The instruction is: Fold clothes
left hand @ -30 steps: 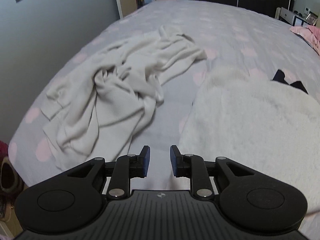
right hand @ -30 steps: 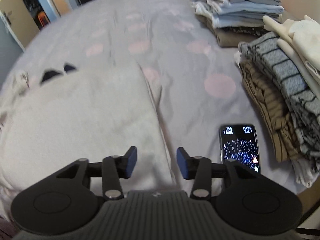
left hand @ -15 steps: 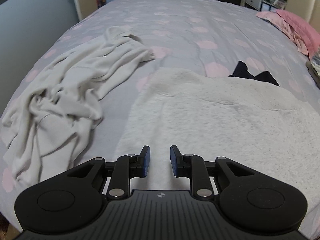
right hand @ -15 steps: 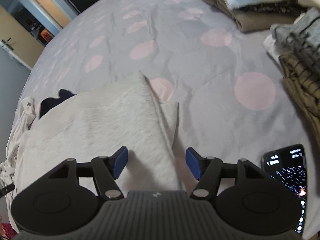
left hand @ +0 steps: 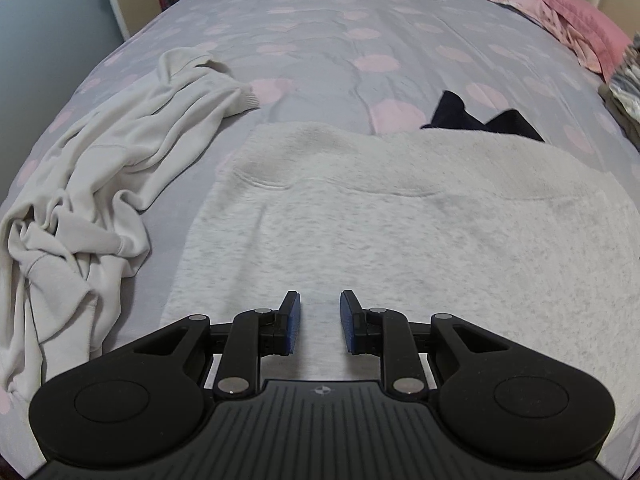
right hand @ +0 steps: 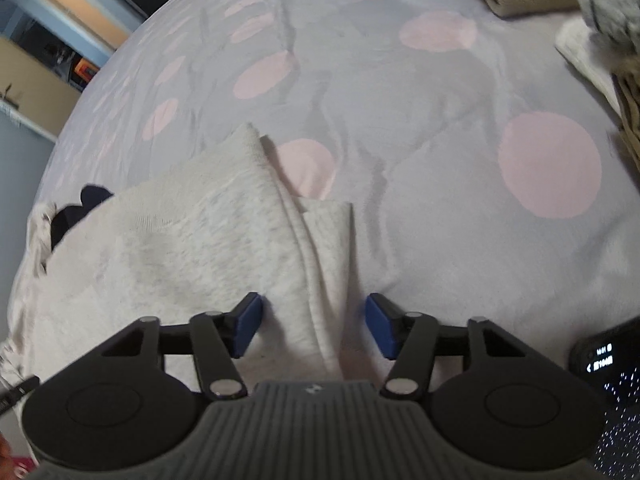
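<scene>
A fuzzy pale grey garment (left hand: pixel 400 232) lies flat on the bed, with a dark piece (left hand: pixel 476 120) peeking from under its far edge. My left gripper (left hand: pixel 320 320) hovers over the garment's near left part, its jaws a narrow gap apart with nothing between them. In the right wrist view the same garment (right hand: pixel 168 240) shows its right edge and a folded flap (right hand: pixel 326 248). My right gripper (right hand: pixel 314 322) straddles that flap; its jaws are closing, and the pads stand clear of the cloth on both sides.
A crumpled cream sweatshirt (left hand: pixel 100 184) lies left of the grey garment. The bed cover (left hand: pixel 360 32) is grey with pink dots. Pink pillows (left hand: pixel 572 20) sit far right. A lit phone (right hand: pixel 608 376) lies right of my right gripper, with stacked folded clothes (right hand: pixel 600 20) beyond.
Both grippers have dropped closer to the grey garment. The left one moved right, off the cream sweatshirt. The right one came over the garment's right edge and its jaws widened, then narrowed slightly.
</scene>
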A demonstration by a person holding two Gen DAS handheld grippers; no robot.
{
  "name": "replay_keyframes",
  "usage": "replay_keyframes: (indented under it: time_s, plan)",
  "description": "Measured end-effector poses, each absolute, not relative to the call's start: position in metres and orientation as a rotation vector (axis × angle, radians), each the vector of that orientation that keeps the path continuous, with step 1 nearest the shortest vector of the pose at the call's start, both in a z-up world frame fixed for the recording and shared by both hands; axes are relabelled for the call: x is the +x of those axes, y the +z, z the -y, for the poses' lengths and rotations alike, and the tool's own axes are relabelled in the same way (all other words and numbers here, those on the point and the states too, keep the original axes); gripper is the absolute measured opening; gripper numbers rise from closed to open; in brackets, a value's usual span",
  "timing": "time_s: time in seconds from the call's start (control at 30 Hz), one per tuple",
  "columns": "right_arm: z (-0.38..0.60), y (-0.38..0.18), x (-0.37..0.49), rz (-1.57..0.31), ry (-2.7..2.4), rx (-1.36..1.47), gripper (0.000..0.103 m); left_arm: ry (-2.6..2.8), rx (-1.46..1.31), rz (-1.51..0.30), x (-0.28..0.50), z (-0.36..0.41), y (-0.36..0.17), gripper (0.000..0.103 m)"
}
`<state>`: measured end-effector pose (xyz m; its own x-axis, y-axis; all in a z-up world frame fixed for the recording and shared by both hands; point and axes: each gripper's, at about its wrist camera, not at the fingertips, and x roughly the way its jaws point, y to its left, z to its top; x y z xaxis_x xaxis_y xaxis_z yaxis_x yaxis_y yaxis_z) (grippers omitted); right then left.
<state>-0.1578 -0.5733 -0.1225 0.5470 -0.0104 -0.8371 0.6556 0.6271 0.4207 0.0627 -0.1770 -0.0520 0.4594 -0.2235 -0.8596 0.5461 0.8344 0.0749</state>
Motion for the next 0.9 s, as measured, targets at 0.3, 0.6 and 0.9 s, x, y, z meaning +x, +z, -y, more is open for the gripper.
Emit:
replay_keyframes:
  time_s: [0.3,0.6,0.9]
  plan:
    - [0.525,-0.101,-0.151,-0.841,-0.58,0.69,0.014,-0.492,0.426,-0.949,0.05,0.179,-0.052,0.02]
    - [0.495,-0.043,-0.171,-0.695,-0.483,0.733,0.013,-0.509,0.425,-0.93,0.042,0.172,-0.042,0.02]
    - [0.495,0.002,-0.158,-0.731,-0.315,0.937,0.012,-0.631,0.377,-0.885,0.028,0.167,-0.019,0.02]
